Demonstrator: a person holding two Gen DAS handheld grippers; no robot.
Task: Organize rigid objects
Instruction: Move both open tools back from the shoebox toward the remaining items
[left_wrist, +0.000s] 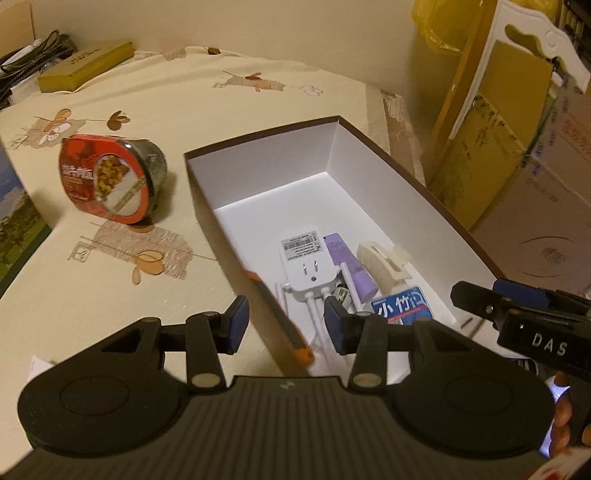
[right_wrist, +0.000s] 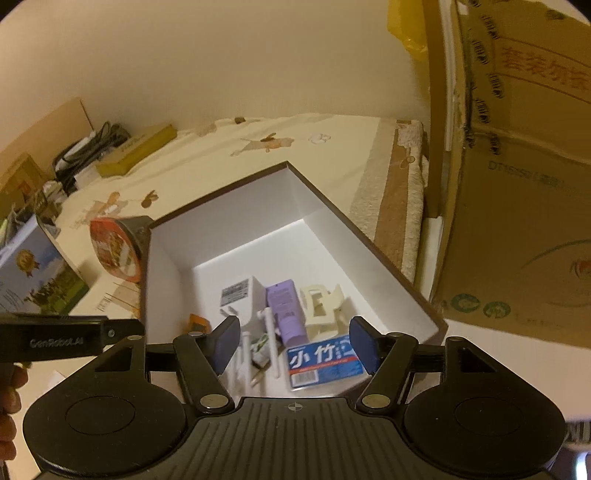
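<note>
A white box with a brown rim (left_wrist: 266, 136) stands open on the flowered tablecloth. Inside lie a white plug adapter with antennas (left_wrist: 306, 262), a purple tube (left_wrist: 351, 262), a cream hair clip (left_wrist: 384, 266), a blue packet (left_wrist: 402, 308) and an orange cutter (left_wrist: 280, 314) along the left wall. My left gripper (left_wrist: 286, 326) hovers open over the box's near left corner; its pads do not touch the cutter below. My right gripper (right_wrist: 295, 343) is open above the blue packet (right_wrist: 321, 363), holding nothing. A red-lidded food tub (left_wrist: 107, 181) lies tilted left of the box.
An olive flat box (left_wrist: 85, 66) and black cables (left_wrist: 33, 55) sit at the table's far left. A picture-printed box (left_wrist: 18, 229) lies at the left edge. Large cardboard cartons (right_wrist: 517, 184) stand close on the right, past the table's edge.
</note>
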